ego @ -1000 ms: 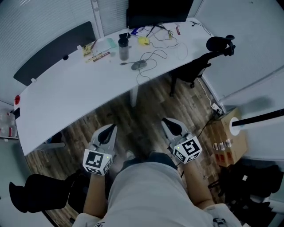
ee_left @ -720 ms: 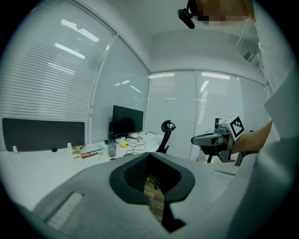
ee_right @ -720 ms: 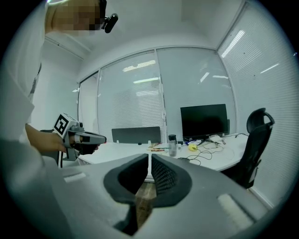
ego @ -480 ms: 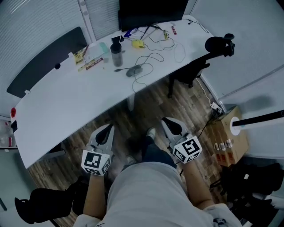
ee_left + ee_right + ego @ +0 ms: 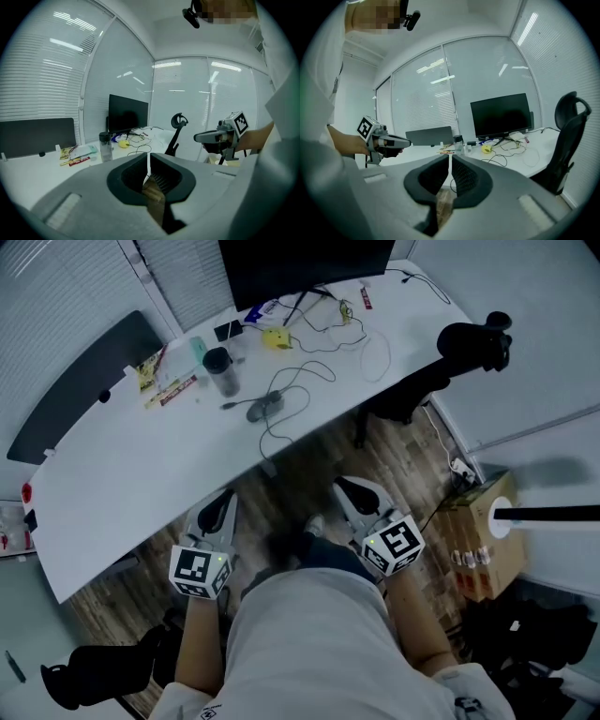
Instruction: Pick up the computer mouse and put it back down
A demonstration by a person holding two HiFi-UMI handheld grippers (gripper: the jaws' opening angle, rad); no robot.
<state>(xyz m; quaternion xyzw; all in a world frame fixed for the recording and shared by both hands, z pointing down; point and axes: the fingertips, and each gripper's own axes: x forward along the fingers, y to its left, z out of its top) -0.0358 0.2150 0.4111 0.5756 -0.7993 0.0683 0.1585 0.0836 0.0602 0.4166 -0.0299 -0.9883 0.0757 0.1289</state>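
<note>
Computer mouse (image 5: 265,407): lies flat on the white table (image 5: 112,484), in the middle stretch of the top and not far from the near edge; it is well apart from both claws.
Long axis of mouse: runs nearly across the head view, tilted a little, with the right end set slightly farther back toward the monitor (image 5: 300,263).
Heading of mouse: which end is the front cannot be settled from any view; a thin dark stub is seen off its left end.
Cable (image 5: 300,376): loops away from the mouse toward the rear of the table, with a second loop lying toward the near edge.
Neighbours: a dark tumbler (image 5: 221,371) stands upright just behind and left of the mouse; a yellow object (image 5: 277,337) lies farther back, near the foot of the monitor.
Left claw (image 5: 225,502): the jaws are pressed together with nothing between them; it is held low over the wood floor (image 5: 309,465), short of the table's near edge, and pointed toward the table.
Right claw (image 5: 349,488): the jaws are likewise brought together and empty; it is held beside the left claw, over the same floor.
Surroundings: a black office chair (image 5: 469,343) is placed at the table's right end; a cardboard box (image 5: 483,540) stands on the floor to the right of the right claw.
</note>
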